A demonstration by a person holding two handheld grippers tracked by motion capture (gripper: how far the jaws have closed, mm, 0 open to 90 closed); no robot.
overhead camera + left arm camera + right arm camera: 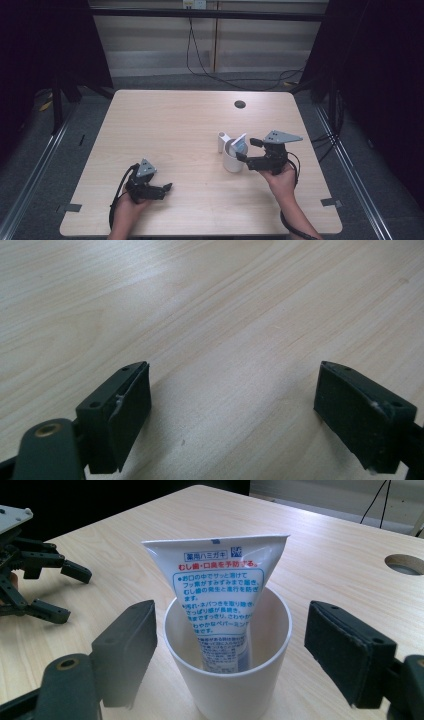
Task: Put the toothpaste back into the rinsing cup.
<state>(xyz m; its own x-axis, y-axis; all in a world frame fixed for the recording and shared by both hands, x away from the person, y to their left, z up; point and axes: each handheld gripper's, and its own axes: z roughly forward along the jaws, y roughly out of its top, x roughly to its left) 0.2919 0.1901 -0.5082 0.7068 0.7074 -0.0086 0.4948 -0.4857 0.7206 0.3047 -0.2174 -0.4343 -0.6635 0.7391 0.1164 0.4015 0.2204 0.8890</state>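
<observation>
A: Right gripper (227,645) status?
B: Jaws spread wide, flanking the white cup (227,665) without contact. Tube (220,605) stands tilted inside the cup, crimped end up.
A: Left gripper (167,188)?
B: Open, nothing between its jaws, resting on the table (165,130).
A: Risk?
B: Withdrawing carelessly, a jaw could clip the rim and topple cup and tube

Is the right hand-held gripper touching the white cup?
Apart. The right gripper view shows the right hand-held gripper with jaws open on either side of the white cup, table showing in both gaps.
</observation>
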